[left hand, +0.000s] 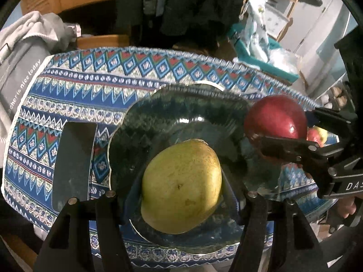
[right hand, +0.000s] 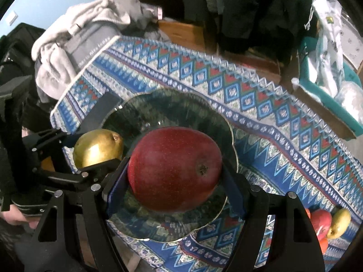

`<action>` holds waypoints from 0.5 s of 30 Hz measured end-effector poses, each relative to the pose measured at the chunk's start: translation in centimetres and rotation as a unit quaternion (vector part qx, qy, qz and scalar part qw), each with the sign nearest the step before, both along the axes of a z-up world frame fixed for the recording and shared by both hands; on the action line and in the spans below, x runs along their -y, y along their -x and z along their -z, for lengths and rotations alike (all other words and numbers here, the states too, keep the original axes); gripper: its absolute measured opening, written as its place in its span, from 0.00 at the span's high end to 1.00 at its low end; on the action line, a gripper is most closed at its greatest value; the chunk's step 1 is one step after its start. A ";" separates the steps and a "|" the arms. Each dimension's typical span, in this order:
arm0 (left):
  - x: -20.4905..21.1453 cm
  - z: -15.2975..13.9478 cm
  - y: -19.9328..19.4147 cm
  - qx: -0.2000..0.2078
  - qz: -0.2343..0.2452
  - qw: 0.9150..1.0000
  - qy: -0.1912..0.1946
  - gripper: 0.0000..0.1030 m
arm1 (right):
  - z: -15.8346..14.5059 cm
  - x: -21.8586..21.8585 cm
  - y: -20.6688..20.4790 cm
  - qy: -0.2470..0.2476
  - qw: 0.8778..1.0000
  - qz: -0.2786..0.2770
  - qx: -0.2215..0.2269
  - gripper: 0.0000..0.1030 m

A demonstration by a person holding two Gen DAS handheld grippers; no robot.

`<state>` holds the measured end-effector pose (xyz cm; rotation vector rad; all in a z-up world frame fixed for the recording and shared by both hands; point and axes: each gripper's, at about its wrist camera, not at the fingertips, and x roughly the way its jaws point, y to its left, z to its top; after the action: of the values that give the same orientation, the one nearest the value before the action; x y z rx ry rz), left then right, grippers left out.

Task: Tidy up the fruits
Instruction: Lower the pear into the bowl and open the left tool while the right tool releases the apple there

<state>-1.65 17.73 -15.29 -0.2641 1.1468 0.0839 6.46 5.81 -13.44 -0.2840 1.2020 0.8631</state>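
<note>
Above the patterned tablecloth (right hand: 261, 104), the dark green plate (right hand: 172, 111) lies directly below both tools: left gripper (left hand: 181, 195) clamps the yellow-green pear (left hand: 181, 185) over its near-left portion, right gripper (right hand: 174, 181) clamps the red apple (right hand: 174, 167) over centre, stem-end rightward.

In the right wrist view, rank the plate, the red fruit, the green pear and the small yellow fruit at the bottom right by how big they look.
1. Plate
2. Red fruit, though nearness to the camera enlarges it
3. Green pear, partly hidden by the left gripper
4. Small yellow fruit
</note>
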 end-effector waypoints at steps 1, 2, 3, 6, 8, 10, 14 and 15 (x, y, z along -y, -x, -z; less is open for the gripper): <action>0.1 0.4 0.0 -0.006 0.001 1.000 -0.001 0.36 | 0.5 -0.1 0.0 0.005 1.000 0.000 -0.003 0.26; 0.2 0.8 -0.1 -0.011 0.001 1.000 0.000 0.36 | 0.9 -0.1 0.0 0.009 1.000 -0.001 -0.005 0.26; 0.3 1.1 -0.1 -0.016 0.001 1.000 0.001 0.36 | 1.4 -0.2 0.1 0.015 1.000 -0.002 -0.007 0.26; 0.3 2.0 -0.1 -0.030 -0.001 1.000 0.008 0.36 | 2.6 -0.1 0.2 0.026 1.000 -0.003 -0.013 0.26; 0.3 2.6 -0.2 -0.040 -0.002 0.999 0.005 0.36 | 3.3 -0.1 0.3 0.033 0.999 -0.004 -0.018 0.26; 0.3 3.1 -0.3 -0.048 -0.001 0.999 0.002 0.36 | 3.7 -0.1 0.5 0.038 0.999 -0.005 -0.021 0.26; 0.3 4.0 -0.5 -0.059 -0.002 0.998 -0.004 0.36 | 4.4 -0.3 0.8 0.046 0.998 -0.013 -0.026 0.26; 0.2 4.1 -0.5 -0.060 -0.003 0.998 -0.005 0.35 | 4.5 -0.4 1.0 0.049 0.998 -0.016 -0.026 0.26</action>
<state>-1.10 17.51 -19.40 -0.2568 1.2642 0.1111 5.51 6.20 -17.96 -0.3614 1.2940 0.8448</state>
